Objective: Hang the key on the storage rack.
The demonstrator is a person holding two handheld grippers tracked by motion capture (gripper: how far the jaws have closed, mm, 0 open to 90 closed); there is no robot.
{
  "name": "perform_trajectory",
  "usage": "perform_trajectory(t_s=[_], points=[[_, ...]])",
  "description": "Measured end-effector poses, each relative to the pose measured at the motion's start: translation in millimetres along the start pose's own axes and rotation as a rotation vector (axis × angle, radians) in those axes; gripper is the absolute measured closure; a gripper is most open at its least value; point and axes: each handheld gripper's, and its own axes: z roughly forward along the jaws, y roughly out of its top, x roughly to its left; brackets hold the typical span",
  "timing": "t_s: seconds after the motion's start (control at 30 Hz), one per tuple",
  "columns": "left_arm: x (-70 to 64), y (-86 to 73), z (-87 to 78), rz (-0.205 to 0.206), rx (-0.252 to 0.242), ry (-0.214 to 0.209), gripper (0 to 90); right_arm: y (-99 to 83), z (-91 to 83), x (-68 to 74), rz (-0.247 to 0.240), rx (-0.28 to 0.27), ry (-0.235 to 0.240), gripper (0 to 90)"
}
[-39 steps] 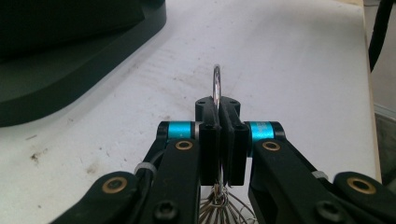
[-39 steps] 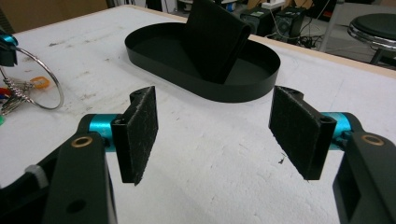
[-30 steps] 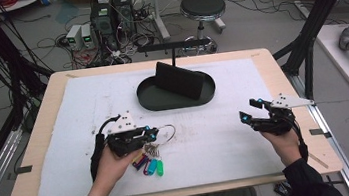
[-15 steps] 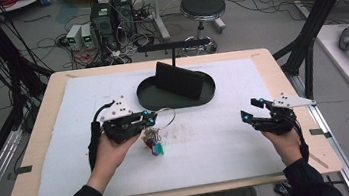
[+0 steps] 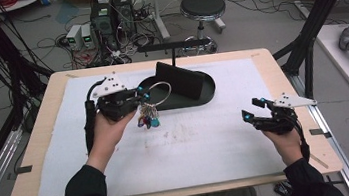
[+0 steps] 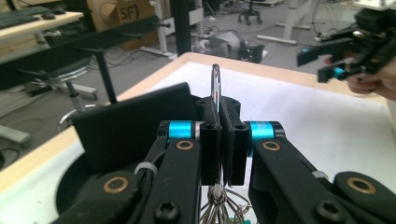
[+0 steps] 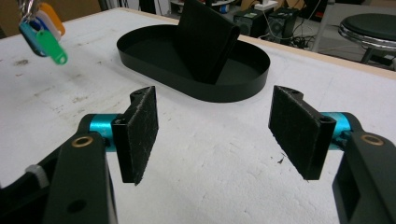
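Observation:
A bunch of keys on a large metal ring (image 5: 157, 92), with coloured tags (image 5: 148, 120) dangling below, hangs above the white mat. My left gripper (image 5: 143, 98) is shut on the ring, just left of the black oval tray (image 5: 205, 97). In the left gripper view the ring (image 6: 215, 81) stands up out of the closed jaws and the keys (image 6: 219, 205) hang beneath. My right gripper (image 5: 252, 109) is open and empty over the mat's right side. The right gripper view has the tags (image 7: 46, 32) at its top left.
A black folded upright piece (image 5: 180, 79) stands in the tray (image 7: 187, 88). The white mat (image 5: 204, 150) covers most of the wooden table (image 5: 279, 65). A stool (image 5: 202, 8), cables and boxes sit on the floor beyond the far edge.
My left gripper has lifted the key bunch off the mat and carried it forward and right to the tray's edge. The right gripper has hardly moved.

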Motion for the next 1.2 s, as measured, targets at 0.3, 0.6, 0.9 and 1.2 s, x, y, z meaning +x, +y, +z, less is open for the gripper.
perform_trajectory(t_s=[0.3,0.6,0.9,1.2], points=[[22.4,12.8,11.5,0.007,-0.011,0.063,86.7,-0.4,0.4,-1.3,0.002,0.004,-0.009,33.7],[45.1,17.9,20.1,-0.025,-0.029,0.108,86.7,-0.2,0.9,-1.0,0.003,0.004,-0.011,33.8],[69.1,23.5,35.7,-0.076,-0.047,0.143,86.7,-0.5,-0.2,-2.3,0.002,0.001,-0.015,33.9],[88.5,14.1,47.9,-0.128,-0.042,0.178,86.7,-1.1,-1.7,-4.6,0.007,-0.002,-0.022,33.9]])
